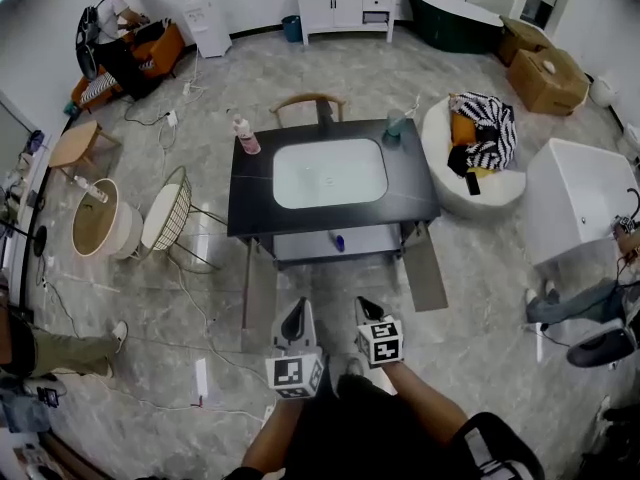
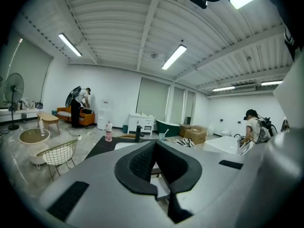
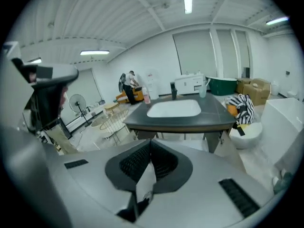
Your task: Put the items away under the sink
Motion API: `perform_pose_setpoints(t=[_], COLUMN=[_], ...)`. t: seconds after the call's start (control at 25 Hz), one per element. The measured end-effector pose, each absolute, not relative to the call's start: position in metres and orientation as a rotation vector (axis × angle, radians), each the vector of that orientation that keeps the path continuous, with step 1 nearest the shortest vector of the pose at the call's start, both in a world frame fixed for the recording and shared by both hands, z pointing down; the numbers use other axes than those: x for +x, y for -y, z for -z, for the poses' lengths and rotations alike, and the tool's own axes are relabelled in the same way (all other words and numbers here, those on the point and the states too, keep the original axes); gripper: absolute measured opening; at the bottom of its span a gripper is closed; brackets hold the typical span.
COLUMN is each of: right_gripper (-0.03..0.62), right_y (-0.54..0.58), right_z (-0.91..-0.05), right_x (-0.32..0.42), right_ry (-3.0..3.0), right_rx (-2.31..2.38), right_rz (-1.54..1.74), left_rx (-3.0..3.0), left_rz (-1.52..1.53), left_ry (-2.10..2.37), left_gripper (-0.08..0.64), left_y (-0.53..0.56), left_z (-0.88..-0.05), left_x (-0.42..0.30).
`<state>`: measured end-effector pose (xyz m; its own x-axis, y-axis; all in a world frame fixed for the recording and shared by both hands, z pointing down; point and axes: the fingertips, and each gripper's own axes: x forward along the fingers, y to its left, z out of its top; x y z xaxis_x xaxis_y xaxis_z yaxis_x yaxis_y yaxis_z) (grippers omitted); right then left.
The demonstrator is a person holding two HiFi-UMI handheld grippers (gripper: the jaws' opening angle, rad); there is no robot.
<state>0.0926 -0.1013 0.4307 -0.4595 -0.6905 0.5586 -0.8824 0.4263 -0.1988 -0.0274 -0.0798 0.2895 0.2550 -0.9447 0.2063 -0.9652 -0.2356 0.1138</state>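
The left gripper [image 1: 297,320] and right gripper [image 1: 368,311] hover in front of the sink vanity [image 1: 410,183], jaws together, holding nothing. The pink bottle [image 1: 246,136] and toothbrush cup [image 1: 394,125] stand on the vanity's far corners, well apart from both.

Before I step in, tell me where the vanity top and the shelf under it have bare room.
Free: the black countertop's front strip and the side strips beside the basin. The under-sink shelf is also bare either side of the small blue item. Crowded: the back edge, with pink bottle, faucet and toothbrush cup.
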Motion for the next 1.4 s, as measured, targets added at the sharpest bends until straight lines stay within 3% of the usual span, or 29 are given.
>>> perform_pose_setpoints(t=[0.52, 1.4], right_gripper=[0.011, 0.009], right_y=[-0.006, -0.023], right_z=[-0.248, -0.244], right_x=[0.076, 0.043], right_ry=[2.613, 2.607], right_rx=[1.491, 1.540], right_rz=[-0.342, -0.334], left_rx=[2.379, 2.428], left_rz=[-0.061, 0.018], left_ry=[1.806, 1.769], left_gripper=[0.014, 0.014], left_y=[-0.002, -0.010], left_z=[-0.220, -0.216], left_x=[-0.053, -0.081])
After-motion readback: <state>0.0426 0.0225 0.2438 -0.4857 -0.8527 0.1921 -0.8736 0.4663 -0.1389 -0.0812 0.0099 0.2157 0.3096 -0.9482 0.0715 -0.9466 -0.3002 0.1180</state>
